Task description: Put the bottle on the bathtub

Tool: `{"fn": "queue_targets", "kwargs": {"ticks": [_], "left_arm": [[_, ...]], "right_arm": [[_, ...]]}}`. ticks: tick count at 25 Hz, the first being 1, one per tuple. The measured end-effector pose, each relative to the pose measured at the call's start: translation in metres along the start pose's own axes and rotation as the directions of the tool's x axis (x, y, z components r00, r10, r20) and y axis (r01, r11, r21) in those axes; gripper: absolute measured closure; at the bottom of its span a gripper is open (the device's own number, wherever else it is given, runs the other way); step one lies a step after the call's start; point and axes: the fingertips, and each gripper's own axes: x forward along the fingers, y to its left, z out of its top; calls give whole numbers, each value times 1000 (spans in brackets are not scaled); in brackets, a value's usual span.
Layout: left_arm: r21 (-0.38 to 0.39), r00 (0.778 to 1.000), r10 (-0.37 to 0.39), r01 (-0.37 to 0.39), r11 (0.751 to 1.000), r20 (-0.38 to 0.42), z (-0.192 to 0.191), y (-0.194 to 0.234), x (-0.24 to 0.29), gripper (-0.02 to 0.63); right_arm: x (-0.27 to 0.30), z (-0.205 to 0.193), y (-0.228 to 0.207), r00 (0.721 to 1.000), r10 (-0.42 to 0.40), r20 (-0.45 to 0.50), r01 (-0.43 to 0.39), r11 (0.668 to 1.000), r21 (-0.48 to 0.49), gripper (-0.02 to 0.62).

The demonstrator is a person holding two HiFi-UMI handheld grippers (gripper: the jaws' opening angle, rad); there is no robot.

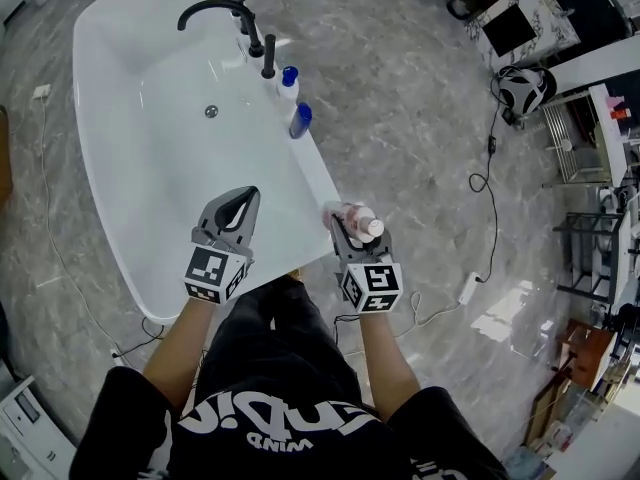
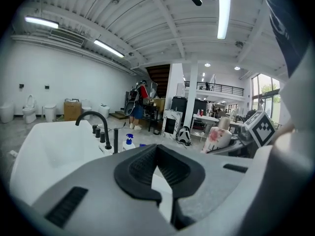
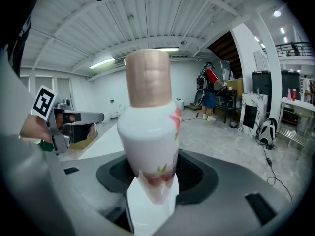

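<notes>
The bottle [image 1: 364,222] is white with a pink flower print and a beige cap. My right gripper [image 1: 347,224] is shut on its lower body, holding it just off the near right end of the white bathtub [image 1: 322,173]. In the right gripper view the bottle [image 3: 150,127] stands upright between the jaws of that gripper [image 3: 150,193]. My left gripper [image 1: 244,201] hangs over the tub's near end, shut with nothing in it. In the left gripper view the left gripper [image 2: 158,150] points along the tub [image 2: 39,154], with the bottle [image 2: 216,137] to its right.
A black faucet [image 1: 213,8] stands on the tub's far rim, with two blue-capped bottles [image 1: 289,82] [image 1: 300,120] next to it. On the marble floor lie a cable and a power strip [image 1: 468,288]. A helmet [image 1: 523,89] and shelves stand at the right.
</notes>
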Motion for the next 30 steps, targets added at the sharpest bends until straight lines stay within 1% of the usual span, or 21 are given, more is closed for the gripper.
{"fn": "queue_targets", "kwargs": {"ticks": [4, 9, 17, 23, 30], "left_arm": [[-21, 1000, 10, -11, 1000, -22, -20, 14, 21, 598], [-36, 999, 11, -13, 999, -53, -46, 29, 46, 598], [-48, 998, 23, -26, 998, -59, -73, 50, 84, 598], [-64, 997, 25, -30, 997, -73, -87, 52, 101, 598], [-88, 995, 28, -37, 995, -100, -101, 50, 104, 598]], "right_arm": [[38, -10, -9, 1000, 14, -23, -15, 1000, -21, 356], [84, -23, -21, 999, 13, -47, -15, 999, -41, 356], [147, -45, -38, 996, 16, -88, -22, 998, -64, 356], [174, -56, -44, 993, 26, -114, -34, 997, -70, 356], [190, -67, -46, 990, 41, -133, -50, 997, -67, 356]]}}
